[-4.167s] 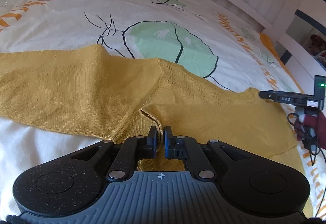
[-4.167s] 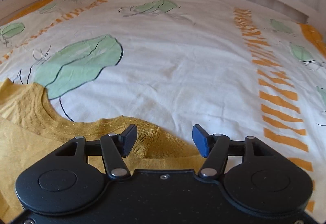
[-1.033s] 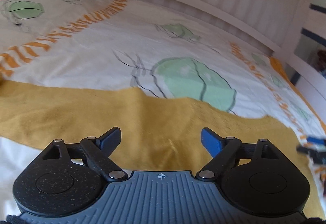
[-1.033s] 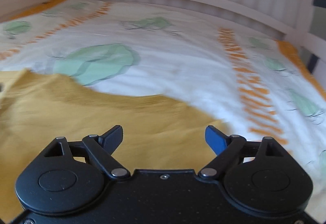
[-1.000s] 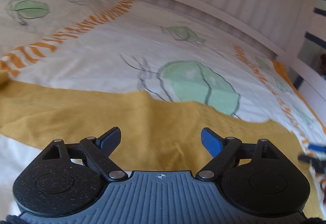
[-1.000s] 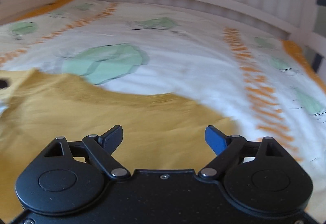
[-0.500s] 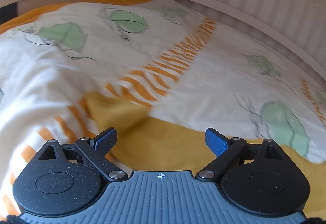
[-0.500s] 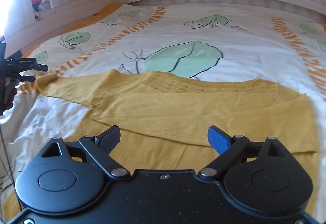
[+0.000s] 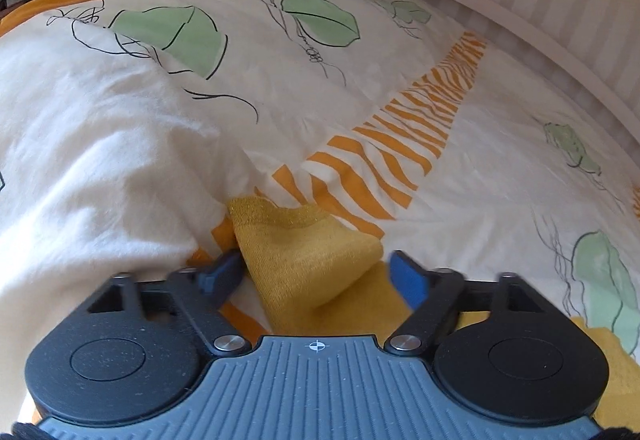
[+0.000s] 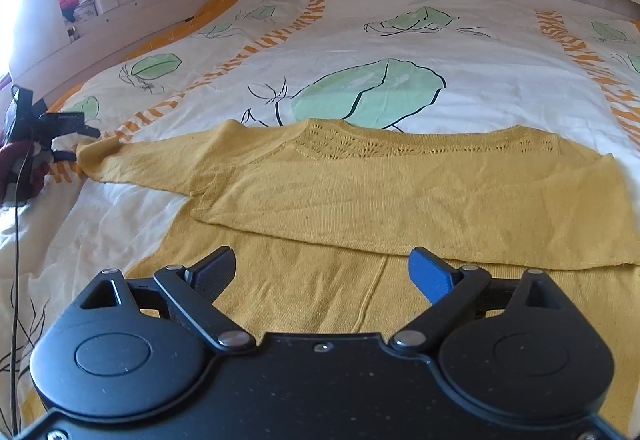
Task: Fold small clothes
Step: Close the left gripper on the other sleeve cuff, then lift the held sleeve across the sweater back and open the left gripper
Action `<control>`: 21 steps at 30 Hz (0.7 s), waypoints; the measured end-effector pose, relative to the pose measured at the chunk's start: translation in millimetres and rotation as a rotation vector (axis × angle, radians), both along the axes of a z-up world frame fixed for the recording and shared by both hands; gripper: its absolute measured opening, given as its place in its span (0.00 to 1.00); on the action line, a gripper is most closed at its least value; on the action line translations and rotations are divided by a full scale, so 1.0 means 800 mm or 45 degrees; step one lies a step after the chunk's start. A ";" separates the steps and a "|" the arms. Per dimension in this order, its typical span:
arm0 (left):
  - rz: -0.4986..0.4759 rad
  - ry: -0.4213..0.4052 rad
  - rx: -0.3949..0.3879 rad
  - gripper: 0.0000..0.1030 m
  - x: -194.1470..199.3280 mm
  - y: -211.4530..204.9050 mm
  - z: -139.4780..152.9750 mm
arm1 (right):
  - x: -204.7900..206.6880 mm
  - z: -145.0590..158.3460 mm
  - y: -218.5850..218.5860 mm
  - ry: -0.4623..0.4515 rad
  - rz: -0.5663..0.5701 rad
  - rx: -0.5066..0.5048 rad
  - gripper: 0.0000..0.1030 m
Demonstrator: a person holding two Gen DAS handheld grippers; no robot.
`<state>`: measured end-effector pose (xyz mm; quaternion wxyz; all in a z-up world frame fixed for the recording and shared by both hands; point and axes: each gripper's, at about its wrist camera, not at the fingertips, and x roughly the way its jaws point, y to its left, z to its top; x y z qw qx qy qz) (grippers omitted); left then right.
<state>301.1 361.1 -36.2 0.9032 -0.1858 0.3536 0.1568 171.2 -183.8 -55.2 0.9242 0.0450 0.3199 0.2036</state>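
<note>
My left gripper [image 9: 316, 272] has been closing around the yellow sweater's [image 10: 400, 183] sleeve cuff [image 9: 304, 240], not yet pinching; my right gripper [image 10: 322, 272] is released over its near hem, with bare duvet [image 10: 400, 35] beyond.

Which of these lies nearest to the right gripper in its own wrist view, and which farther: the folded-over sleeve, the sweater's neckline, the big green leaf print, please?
From the right gripper:
1. Folded-over sleeve, just ahead, lying across the sweater.
2. Neckline, beyond it at the sweater's far edge.
3. Big green leaf print, farthest, on the bedcover behind the neckline.
</note>
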 end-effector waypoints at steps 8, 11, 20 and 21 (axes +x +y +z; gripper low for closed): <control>0.072 -0.080 -0.017 0.03 -0.008 0.002 0.011 | 0.000 -0.003 -0.015 0.006 -0.027 0.051 0.92; 0.009 -0.145 -0.017 0.03 -0.017 -0.029 0.041 | -0.003 -0.005 -0.025 -0.001 -0.032 0.053 0.92; -0.320 -0.383 0.050 0.03 -0.034 -0.204 0.153 | -0.026 -0.020 -0.086 0.001 -0.093 0.083 0.92; -0.360 -0.404 0.044 0.03 -0.035 -0.228 0.162 | -0.029 -0.020 -0.093 -0.004 -0.100 0.081 0.92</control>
